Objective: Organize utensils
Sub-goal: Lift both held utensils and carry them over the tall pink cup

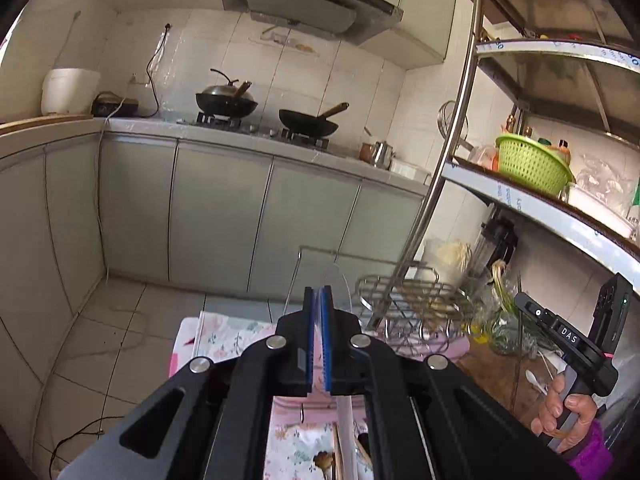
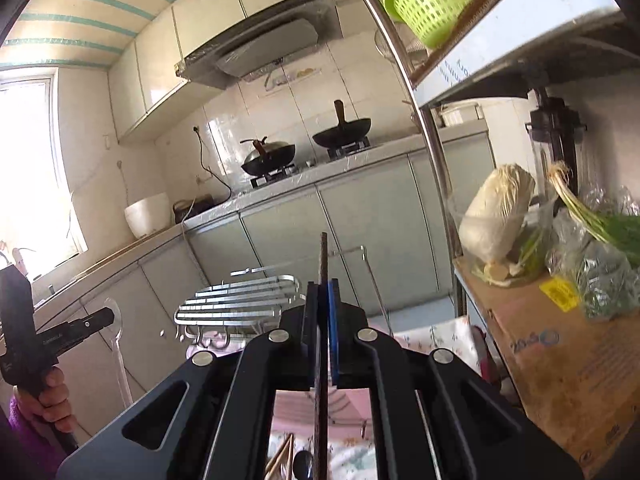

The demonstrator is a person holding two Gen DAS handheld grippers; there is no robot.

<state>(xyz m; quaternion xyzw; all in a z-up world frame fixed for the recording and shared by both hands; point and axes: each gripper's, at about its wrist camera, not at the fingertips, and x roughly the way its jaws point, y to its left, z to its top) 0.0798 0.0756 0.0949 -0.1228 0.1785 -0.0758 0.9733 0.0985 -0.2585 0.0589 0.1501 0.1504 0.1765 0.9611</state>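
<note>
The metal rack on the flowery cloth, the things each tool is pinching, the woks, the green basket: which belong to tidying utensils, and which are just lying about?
Part of the job:
- clear plastic utensil, pinched in the left tool
- thin dark utensil, pinched in the right tool
- metal rack
- chopsticks on the cloth

Just lying about:
- woks
- green basket
- cabbage
- cardboard box

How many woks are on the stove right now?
2. A lidded wok sits on the left burner and an open wok on the right burner, both with wooden handles. None seem hidden.
</note>
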